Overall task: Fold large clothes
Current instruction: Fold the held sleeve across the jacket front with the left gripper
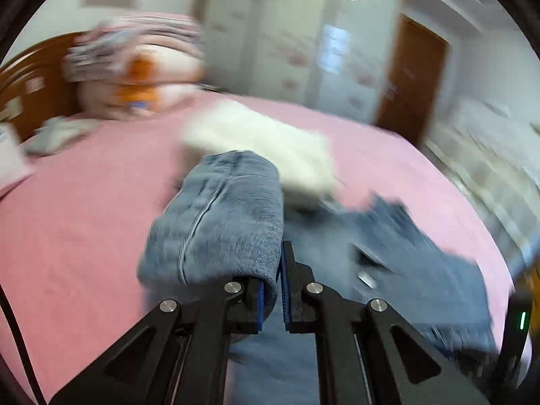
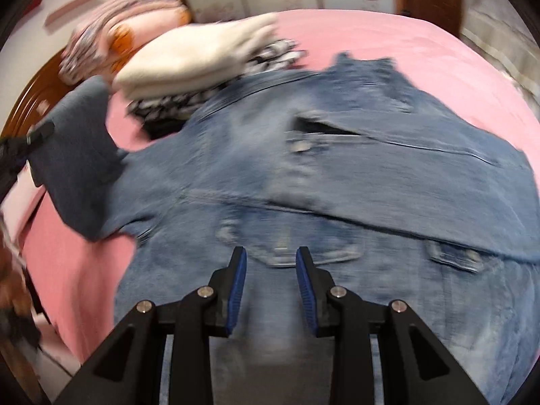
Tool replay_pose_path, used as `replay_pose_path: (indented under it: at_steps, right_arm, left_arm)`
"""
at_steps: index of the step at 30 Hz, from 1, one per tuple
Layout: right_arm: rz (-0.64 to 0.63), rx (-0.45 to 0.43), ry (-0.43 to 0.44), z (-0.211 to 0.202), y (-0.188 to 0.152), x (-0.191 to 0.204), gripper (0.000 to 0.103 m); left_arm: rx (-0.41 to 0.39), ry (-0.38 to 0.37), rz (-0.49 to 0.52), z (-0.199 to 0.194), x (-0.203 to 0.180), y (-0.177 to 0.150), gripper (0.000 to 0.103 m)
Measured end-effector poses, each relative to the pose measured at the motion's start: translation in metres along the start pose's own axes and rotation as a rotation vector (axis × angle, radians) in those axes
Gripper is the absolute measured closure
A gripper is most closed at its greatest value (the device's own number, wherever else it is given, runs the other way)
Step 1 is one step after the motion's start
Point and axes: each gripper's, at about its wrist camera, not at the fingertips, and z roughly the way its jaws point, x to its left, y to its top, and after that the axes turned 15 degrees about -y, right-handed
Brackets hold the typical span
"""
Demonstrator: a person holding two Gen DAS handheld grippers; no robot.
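Note:
A blue denim jacket (image 2: 337, 175) lies spread on the pink bed (image 2: 371, 40), with its chest pockets facing up. My left gripper (image 1: 271, 287) is shut on the jacket's sleeve (image 1: 222, 222), which bulges up to the left of its fingers, lifted off the bed. In the right wrist view that raised sleeve (image 2: 77, 168) hangs at the left, with a black fingertip at its edge. My right gripper (image 2: 271, 270) hovers open above the jacket's lower front, with nothing between its blue pads (image 2: 236, 280). Both views are blurred by motion.
A folded cream garment (image 2: 195, 57) rests on a black-and-white patterned one (image 2: 168, 108) just beyond the jacket. Pillows (image 1: 135, 67) and a wooden headboard (image 1: 30, 77) are at the far left. A wardrobe (image 1: 270, 33) and a brown door (image 1: 415, 77) stand behind the bed.

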Motion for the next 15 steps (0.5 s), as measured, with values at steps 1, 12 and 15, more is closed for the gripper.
replay_pose_path:
  at_steps: [1,12,15]
  right_arm:
    - [0.022,0.003,-0.01,0.0,0.0,-0.011,0.073]
    - [0.139,0.074,-0.074,0.015,-0.026,-0.099,0.073]
    - [0.141,0.083,-0.044,0.016,-0.029,-0.096,0.073]
  left_arm:
    - [0.048,-0.024,0.023,0.016,-0.016,-0.011,0.097]
    - [0.399,-0.061,0.205,0.099,-0.082,-0.117,0.037]
    - [0.378,-0.105,0.211,0.082,-0.082,-0.107,0.026]
